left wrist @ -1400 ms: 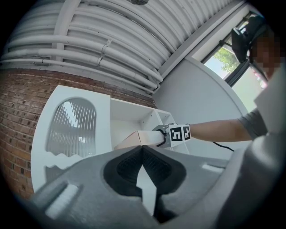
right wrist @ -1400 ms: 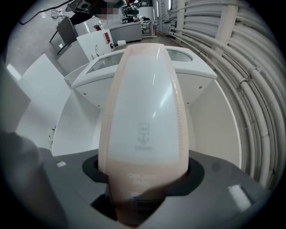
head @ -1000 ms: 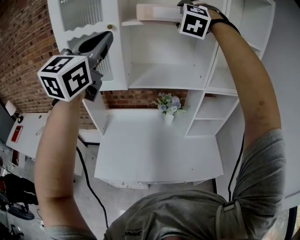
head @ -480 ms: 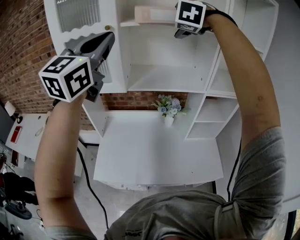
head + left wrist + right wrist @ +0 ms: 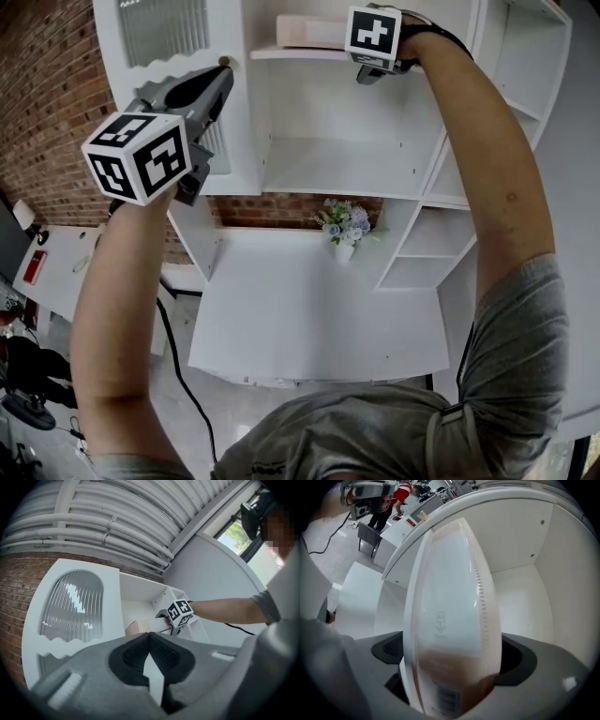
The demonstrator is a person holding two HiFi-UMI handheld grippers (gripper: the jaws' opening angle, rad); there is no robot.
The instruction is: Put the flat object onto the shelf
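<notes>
White shelving (image 5: 337,169) is standing against a brick wall (image 5: 47,84), and the desk (image 5: 309,309) below it is carrying a small vase (image 5: 343,230) of flowers.

Item 1: the flat object (image 5: 309,31) is lying on the top shelf (image 5: 281,53), which is bearing its weight. Its near end is reaching the right hand-held gripper (image 5: 364,67).

Item 2: the right hand-held gripper's jaws have just been opening and are now standing wide. In the right gripper view the flat object (image 5: 450,597) is still sitting between them. It is running straight out from the gripper (image 5: 450,667) into the white compartment, with a dark pad showing on either side of it. The pads are not appearing to press on it.

Item 3: the left hand-held gripper (image 5: 217,82) is being held up beside the ribbed-glass door (image 5: 159,28), well apart from the object. Its own view is showing the jaws (image 5: 151,644) closed together and carrying nothing. The flat object (image 5: 137,627) is showing beyond them on the shelf.
</notes>
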